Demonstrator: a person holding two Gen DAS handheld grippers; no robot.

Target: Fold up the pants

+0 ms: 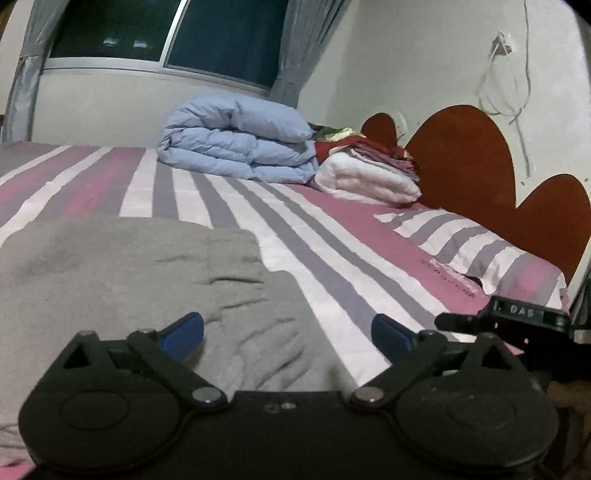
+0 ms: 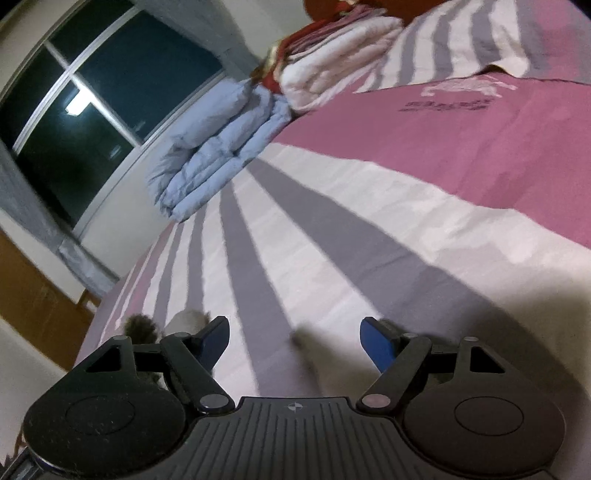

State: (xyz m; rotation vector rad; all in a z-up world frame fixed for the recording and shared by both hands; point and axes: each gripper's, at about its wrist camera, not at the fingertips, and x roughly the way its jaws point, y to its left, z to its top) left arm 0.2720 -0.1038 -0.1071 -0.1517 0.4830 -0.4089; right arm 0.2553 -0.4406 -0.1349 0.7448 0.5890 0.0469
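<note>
The gray pants (image 1: 122, 280) lie spread on the striped bedsheet (image 1: 332, 266), filling the lower left of the left-hand view, laid flat, I'd guess, so they can be folded in place. The left gripper (image 1: 287, 330) hangs low over their wrinkled near edge, its blue fingers (image 1: 184, 330) wide apart and clamped on nothing; it looks set to take hold of that edge.

The right gripper (image 2: 294, 341) is also spread apart and holds nothing, tilted over bare sheet. In its view the pants barely show; only blurred scraps sit near the bottom, too unclear to name.

The left view alone shows the pants, the dark red headboard (image 1: 480, 162) at right, the pillow (image 1: 469, 247) and a corner of the other tool at the right edge. The right view adds a wooden piece at lower left. Both catch the blue quilt (image 1: 240, 140), the folded linens (image 1: 369, 173) and the dark window (image 1: 166, 33), kept well apart from the work.
</note>
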